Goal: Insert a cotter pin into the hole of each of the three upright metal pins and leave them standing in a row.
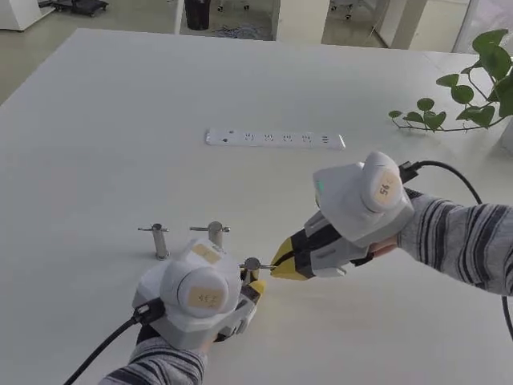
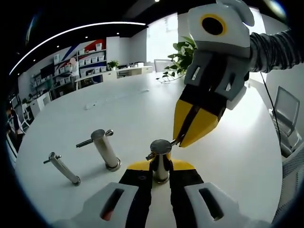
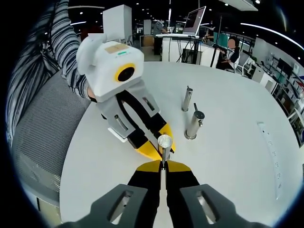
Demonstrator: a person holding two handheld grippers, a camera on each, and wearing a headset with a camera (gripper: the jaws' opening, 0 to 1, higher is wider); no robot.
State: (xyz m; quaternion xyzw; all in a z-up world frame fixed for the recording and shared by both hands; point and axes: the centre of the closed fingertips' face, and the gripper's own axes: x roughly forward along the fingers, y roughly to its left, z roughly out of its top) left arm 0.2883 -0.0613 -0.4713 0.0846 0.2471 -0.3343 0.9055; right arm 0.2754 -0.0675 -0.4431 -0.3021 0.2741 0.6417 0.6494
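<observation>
nearest the headset, the left gripper (image 1: pixel 255 284) is held low over the white table (image 1: pixel 120 120). its yellow-tipped jaws are closed on the shaft of a short, round-headed steel pin (image 1: pixel 252 264), which is kept upright between them. whether its base touches the tabletop cannot be told.

the right gripper (image 1: pixel 277 268) is brought in from the right to the head of that pin. its jaws are pinched shut on a thin metal cotter pin (image 1: pixel 264 266). the cotter pin is seen lying level through the hole just under the head, with its tip showing on the far side.

just beyond the left gripper, the middle steel pin (image 1: pixel 215 234) and the left-hand steel pin (image 1: pixel 160 241) are stood upright side by side on the table. each is crossed near its top by its own cotter pin. the held pin is placed to their right and slightly nearer the person, not quite in line with them.

farther back a white power strip (image 1: pixel 275 139) is laid flat, and a green leafy plant (image 1: pixel 473 88) is seen at the table's right edge.
</observation>
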